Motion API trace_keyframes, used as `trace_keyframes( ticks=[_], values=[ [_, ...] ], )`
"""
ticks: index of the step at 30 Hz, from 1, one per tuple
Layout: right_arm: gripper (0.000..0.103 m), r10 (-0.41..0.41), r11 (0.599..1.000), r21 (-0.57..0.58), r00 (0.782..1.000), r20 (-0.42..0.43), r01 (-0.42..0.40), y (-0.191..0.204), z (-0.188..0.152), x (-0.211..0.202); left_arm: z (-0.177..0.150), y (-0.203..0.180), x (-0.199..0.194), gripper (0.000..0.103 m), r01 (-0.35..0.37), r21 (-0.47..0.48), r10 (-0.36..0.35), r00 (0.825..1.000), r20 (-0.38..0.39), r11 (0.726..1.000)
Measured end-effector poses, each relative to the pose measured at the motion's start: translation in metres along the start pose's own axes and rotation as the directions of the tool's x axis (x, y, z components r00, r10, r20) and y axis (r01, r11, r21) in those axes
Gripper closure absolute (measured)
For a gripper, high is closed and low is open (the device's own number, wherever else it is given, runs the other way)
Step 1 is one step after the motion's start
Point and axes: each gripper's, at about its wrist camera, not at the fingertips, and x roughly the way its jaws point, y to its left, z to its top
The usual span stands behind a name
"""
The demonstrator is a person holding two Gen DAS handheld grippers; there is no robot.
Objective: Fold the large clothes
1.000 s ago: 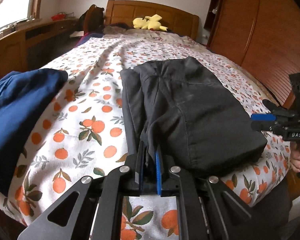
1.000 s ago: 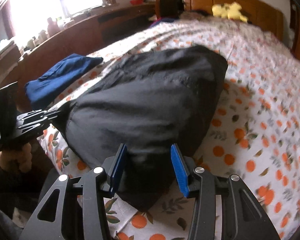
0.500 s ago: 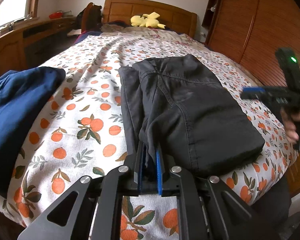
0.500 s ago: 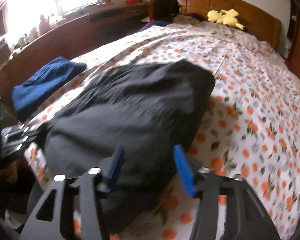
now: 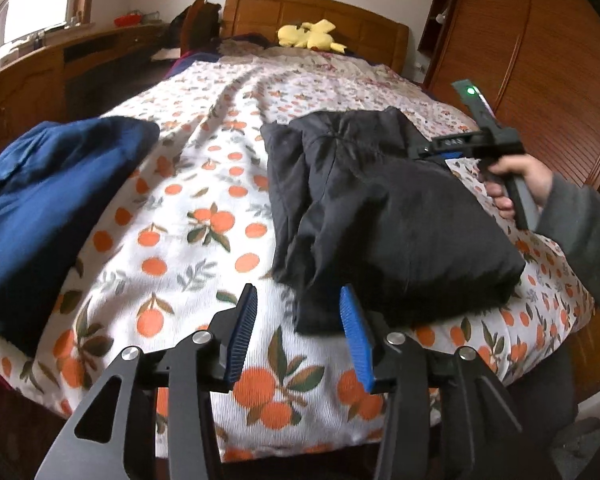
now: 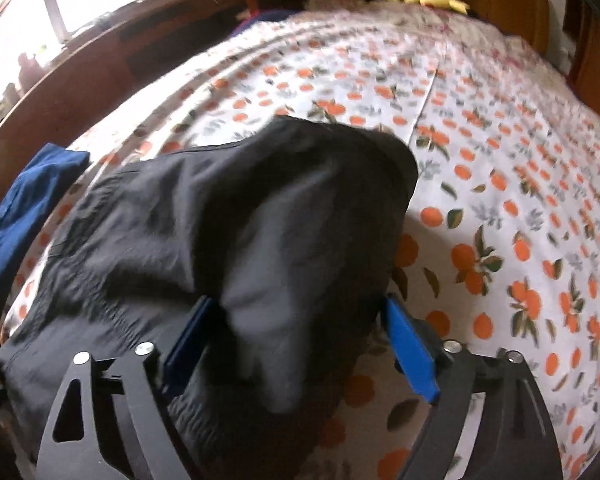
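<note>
A folded black garment (image 5: 384,216) lies on the orange-print bedspread (image 5: 204,216) near the bed's foot edge. My left gripper (image 5: 296,332) is open and empty, just short of the garment's near corner. My right gripper (image 6: 296,336) is open, its blue pads on either side of a raised fold of the black garment (image 6: 236,216). In the left wrist view the right gripper (image 5: 440,152) sits at the garment's far right edge, held by a hand.
A folded dark blue garment (image 5: 48,184) lies at the bed's left edge, also in the right wrist view (image 6: 28,200). A yellow plush toy (image 5: 312,36) rests by the wooden headboard. A wooden wardrobe (image 5: 540,60) stands to the right, a wooden counter (image 5: 32,76) to the left.
My left gripper has opened, let go of the black garment's corner and pulled back. My right gripper has moved in over the garment's far right edge and now straddles a fold.
</note>
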Motion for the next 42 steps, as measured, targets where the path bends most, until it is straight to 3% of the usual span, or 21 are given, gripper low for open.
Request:
trace_keyframes(
  ticks=[5,11,14,16,17,19,22,26,31,42],
  values=[
    [0.018,0.068,0.995,0.073,0.996,-0.058,-0.064,-0.01,-0.001,0.026,-0.003,0.0,0.012,0.058,0.037,-0.021,-0.037,0.999,-0.034,0.999],
    [0.019,0.126,0.983,0.141,0.99,-0.063,-0.116,-0.017,-0.005,0.029,-0.004,-0.009,0.03,0.058,0.066,-0.016,-0.067,0.996,-0.05,0.998],
    [0.027,0.148,0.978,0.158,0.987,-0.066,-0.136,-0.017,-0.004,0.027,-0.004,-0.011,0.039,0.058,0.064,-0.014,-0.065,0.996,-0.059,0.998],
    [0.046,0.161,0.976,0.163,0.984,-0.077,-0.147,-0.015,-0.003,0.026,-0.004,-0.01,0.042,0.066,0.062,-0.012,-0.063,0.997,-0.053,0.998],
    [0.052,0.15,0.978,0.156,0.986,-0.075,-0.137,-0.014,-0.001,0.023,-0.004,-0.009,0.043,0.079,0.071,-0.013,-0.072,0.996,-0.053,0.997],
    [0.066,0.156,0.979,0.141,0.986,-0.058,-0.147,-0.014,0.0,0.012,-0.002,-0.005,0.043,0.084,0.097,-0.012,-0.097,0.994,-0.043,0.995],
    [0.071,0.141,0.985,0.104,0.99,-0.007,-0.139,-0.007,0.0,-0.006,0.002,-0.005,0.036,0.091,0.115,-0.016,-0.115,0.993,-0.013,0.993],
    [0.073,0.111,0.991,0.058,0.989,0.093,-0.117,0.017,0.002,-0.04,0.014,-0.003,0.018,0.093,0.116,-0.01,-0.116,0.992,0.041,0.993],
    [0.073,0.152,0.986,0.035,0.973,0.176,-0.16,0.053,0.013,-0.065,0.033,0.018,-0.001,0.095,0.091,-0.039,-0.086,0.991,0.102,0.995],
    [0.074,0.268,0.963,-0.099,0.929,0.254,-0.251,0.165,0.062,-0.084,0.068,0.091,-0.073,0.096,-0.028,-0.092,0.051,0.963,0.264,0.995]
  ],
)
